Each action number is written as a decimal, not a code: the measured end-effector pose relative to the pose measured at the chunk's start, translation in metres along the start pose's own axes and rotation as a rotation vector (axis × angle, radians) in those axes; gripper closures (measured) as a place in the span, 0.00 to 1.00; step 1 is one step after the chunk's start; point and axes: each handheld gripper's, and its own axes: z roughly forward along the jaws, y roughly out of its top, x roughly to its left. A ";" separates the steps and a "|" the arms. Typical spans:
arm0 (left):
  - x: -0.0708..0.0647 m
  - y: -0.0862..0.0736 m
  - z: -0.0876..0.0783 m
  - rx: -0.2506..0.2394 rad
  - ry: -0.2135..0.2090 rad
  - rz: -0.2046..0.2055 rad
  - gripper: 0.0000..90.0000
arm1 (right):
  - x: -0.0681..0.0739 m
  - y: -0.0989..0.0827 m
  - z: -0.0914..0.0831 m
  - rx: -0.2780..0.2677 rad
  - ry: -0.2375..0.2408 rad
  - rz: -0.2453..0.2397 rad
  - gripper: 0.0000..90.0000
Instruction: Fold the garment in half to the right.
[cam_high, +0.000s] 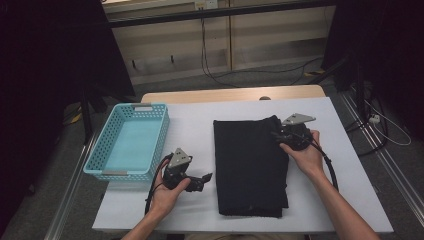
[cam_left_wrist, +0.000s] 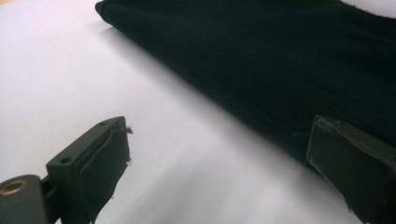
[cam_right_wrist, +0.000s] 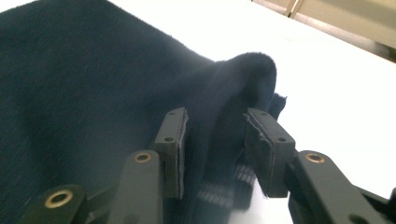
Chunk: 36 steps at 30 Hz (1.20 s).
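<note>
On the white table (cam_high: 200, 210), mid-right: folded black cloth (cam_high: 250, 165), long side running away from you, near edge close to the table's front edge. Looks like a knit garment, folded flat; can't tell which kind.

Yr right gripper (cam_high: 279, 136) sits at the cloth's far right corner, grey three-cornered plate on top, yr right hand (cam_high: 305, 152) wrapped round the body, cable trailing back along the forearm. Right gripper view: jaws partly spread, a raised hump of the cloth's corner (cam_right_wrist: 243, 84) standing between them. Left pad (cam_right_wrist: 180, 140) looks to lie right against the fabric; right pad (cam_right_wrist: 259, 144) has a sliver of gap to the fold, so no firm pinch. Cloth edge just beyond the jaws is lifted off the table, rest lies flat.

Yr left gripper (cam_high: 206, 177) rests low on bare table, just left of the cloth's left edge, near the front. Left hand (cam_high: 167, 192) holds it from below, jaws pointing toward the cloth. Left gripper view: jaws spread wide, nothing between them but white tabletop; cloth (cam_left_wrist: 280, 70) crosses the upper right of that view, its edge just ahead of the right jaw. Not touching as far as can be told.

Far left on table: light-blue plastic basket (cam_high: 102, 150), lattice walls, well apart from the cloth, close behind yr left gripper.

Beyond the table: grey floor w/ cables, pale wood cabinet fronts, dark surrounds.
</note>
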 end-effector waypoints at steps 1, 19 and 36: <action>0.001 0.000 0.001 0.008 0.000 -0.001 0.06 | -0.002 0.003 0.003 -0.001 -0.001 0.003 0.66; 0.005 -0.001 0.001 0.007 -0.008 -0.011 0.06 | -0.027 0.025 0.044 0.039 -0.063 0.038 0.91; 0.007 -0.001 0.000 -0.003 -0.003 -0.013 0.06 | -0.046 0.005 0.038 0.042 -0.098 0.118 0.91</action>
